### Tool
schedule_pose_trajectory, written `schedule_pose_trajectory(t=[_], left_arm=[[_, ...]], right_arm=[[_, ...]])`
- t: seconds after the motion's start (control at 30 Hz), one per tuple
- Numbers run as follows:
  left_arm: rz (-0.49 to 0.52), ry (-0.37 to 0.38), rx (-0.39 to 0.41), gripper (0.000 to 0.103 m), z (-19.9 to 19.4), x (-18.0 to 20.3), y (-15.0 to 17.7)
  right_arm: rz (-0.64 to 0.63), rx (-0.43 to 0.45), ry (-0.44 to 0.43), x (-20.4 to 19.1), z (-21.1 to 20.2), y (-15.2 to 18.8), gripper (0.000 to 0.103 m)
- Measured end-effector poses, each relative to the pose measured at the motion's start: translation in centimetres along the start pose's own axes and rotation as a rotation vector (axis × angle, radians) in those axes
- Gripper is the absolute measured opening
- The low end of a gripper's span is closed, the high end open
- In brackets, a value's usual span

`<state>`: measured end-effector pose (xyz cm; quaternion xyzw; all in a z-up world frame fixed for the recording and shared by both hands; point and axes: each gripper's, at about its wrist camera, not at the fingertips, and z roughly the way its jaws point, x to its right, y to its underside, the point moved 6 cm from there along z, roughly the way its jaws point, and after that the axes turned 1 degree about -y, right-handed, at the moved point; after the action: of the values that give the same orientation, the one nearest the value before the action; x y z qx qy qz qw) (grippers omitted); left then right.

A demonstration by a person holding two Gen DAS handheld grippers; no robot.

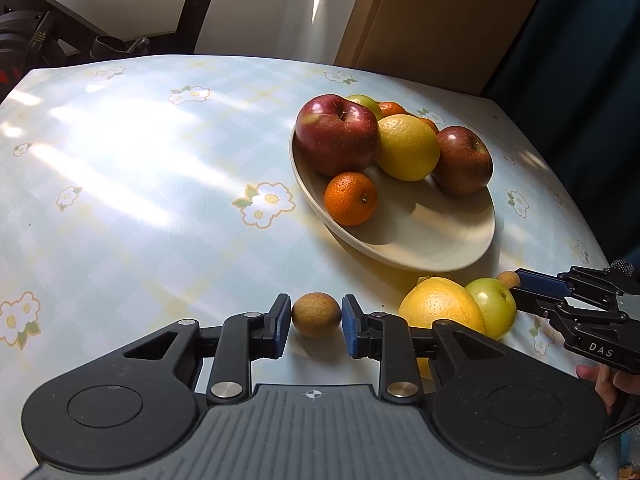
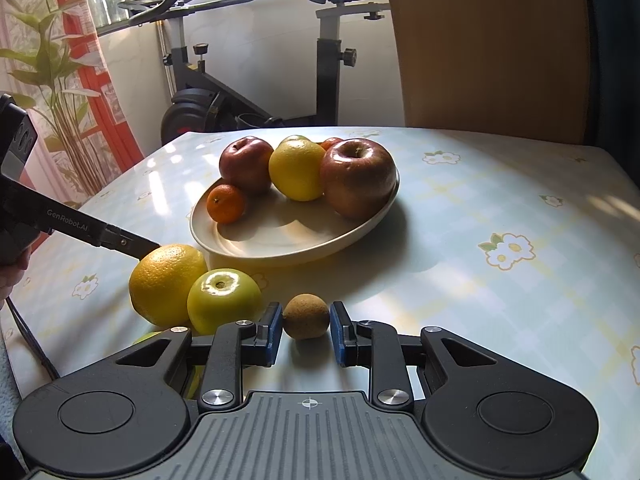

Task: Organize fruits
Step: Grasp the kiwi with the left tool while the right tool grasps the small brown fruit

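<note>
My left gripper point(image 1: 316, 309) is shut on a small brown round fruit point(image 1: 316, 314) low over the flowered tablecloth. My right gripper point(image 2: 306, 312) is shut on a second small brown fruit point(image 2: 306, 317). In the left wrist view the right gripper point(image 1: 520, 290) comes in from the right, its brown fruit point(image 1: 509, 279) showing at the tips. A cream plate point(image 1: 432, 236) point(image 2: 280, 240) carries two red apples, a yellow citrus point(image 1: 408, 147), a mandarin point(image 1: 351, 198) and more fruit behind. A large yellow citrus point(image 1: 440, 305) point(image 2: 166, 280) and a green apple point(image 1: 495, 305) point(image 2: 222, 300) lie on the table in front of the plate.
The table point(image 1: 140, 208) has a light blue checked cloth with flowers. An exercise bike point(image 2: 248, 92) and a plant point(image 2: 52, 80) stand beyond its far edge, and a wooden panel point(image 2: 488, 48) behind it. The left gripper's finger point(image 2: 128, 244) reaches behind the large citrus. A hand point(image 1: 600, 380) shows at the right.
</note>
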<state>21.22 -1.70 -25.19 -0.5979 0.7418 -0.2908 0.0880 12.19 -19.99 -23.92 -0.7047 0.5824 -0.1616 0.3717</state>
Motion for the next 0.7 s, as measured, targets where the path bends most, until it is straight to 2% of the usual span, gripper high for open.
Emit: schedule_pose_trajectory(t=[0.1,0.23,0.53,0.7], left_arm=[[0.027,-0.008,-0.014,0.028,0.5,0.6,0.4],[0.039,0.005,0.006,0.028,0.0,0.8,0.5],[0.037,0.010,0.066,0.028,-1.5,0.8,-0.2],[0.059,0.012,0.121,0.028,-2.7,1.3,-1.7]], right_arm=[[0.000,0.001,0.000,0.0,0.0,0.0,0.023],[-0.004,0.005,-0.001,-0.1,-0.1,0.0,0.023],[-0.004,0.035,-0.002,-0.3,-0.8,-0.6,0.023],[-0.047,0.041,0.003,-0.7,-1.0,-1.9,0.023]])
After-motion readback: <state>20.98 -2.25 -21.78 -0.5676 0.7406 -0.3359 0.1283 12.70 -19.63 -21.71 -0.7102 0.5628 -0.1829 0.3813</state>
